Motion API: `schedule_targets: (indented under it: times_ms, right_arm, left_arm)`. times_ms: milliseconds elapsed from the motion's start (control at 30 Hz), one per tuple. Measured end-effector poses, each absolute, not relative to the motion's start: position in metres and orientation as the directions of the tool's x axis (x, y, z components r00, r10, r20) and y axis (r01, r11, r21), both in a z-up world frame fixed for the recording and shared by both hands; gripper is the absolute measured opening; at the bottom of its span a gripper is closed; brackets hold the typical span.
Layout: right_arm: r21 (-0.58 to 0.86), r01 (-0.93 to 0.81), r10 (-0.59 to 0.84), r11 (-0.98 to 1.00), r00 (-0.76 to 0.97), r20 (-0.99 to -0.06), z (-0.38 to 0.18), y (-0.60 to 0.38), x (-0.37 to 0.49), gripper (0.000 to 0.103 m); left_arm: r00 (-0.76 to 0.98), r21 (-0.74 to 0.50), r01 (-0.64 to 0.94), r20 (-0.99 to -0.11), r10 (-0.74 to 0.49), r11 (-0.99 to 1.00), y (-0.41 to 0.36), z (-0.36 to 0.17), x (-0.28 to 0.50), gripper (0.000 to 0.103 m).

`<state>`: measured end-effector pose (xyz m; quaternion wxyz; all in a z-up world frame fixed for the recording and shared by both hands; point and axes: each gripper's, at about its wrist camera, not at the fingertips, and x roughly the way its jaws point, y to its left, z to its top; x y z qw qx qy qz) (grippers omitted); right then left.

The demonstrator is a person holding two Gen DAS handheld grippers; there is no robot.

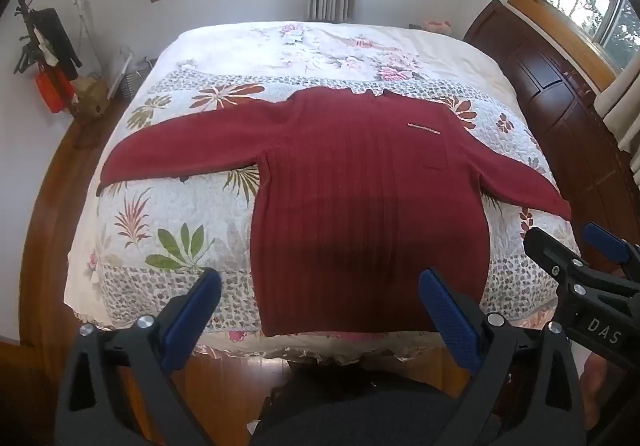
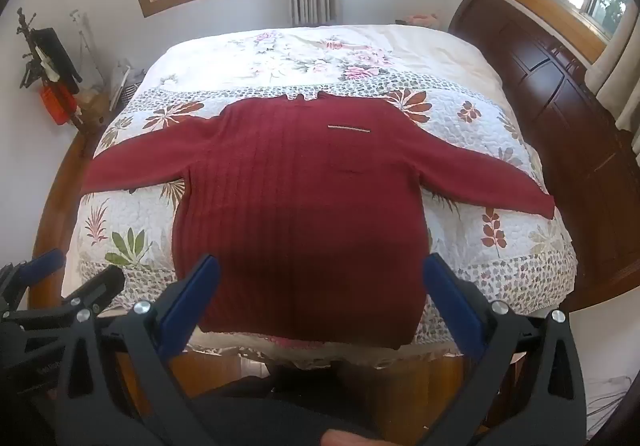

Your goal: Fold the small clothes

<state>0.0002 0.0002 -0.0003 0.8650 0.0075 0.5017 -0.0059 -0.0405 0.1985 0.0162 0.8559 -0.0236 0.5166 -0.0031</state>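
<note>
Hovering both claws spread wide, left claw (image 1: 320, 310) and right claw (image 2: 322, 304), I am facing the dark red ribbed knit sweater (image 1: 368, 182) lying flat on the floral quilted bed (image 1: 168, 214), hem nearest me, sleeves outstretched sideways.

Ribbed knit sweater (image 1: 360, 186) on matt quilted bedspread (image 1: 168, 206); glossy wooden floor (image 1: 52, 182).

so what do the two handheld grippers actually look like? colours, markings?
Both match: the left gripper and right gripper have black angular frames with triangular cut-outs, silver round bolt heads at the joints, and flat blue textured finger pads. In the left wrist view, the right gripper's body carries white "DAS" lettering. No cables visible on either gripper.
</note>
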Motion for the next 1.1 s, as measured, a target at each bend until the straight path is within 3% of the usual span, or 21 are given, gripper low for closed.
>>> schedule_targets:
  times_ms: [1100]
  right_arm:
    - [0.009,0.022,-0.004,1.0,0.508,-0.862,0.0028,-0.0061,-0.0011,0.101]
  left_arm:
    - [0.478,-0.029,-0.008,-0.878,-0.022,1.0,0.1935,0.0225,-0.0373,0.099]
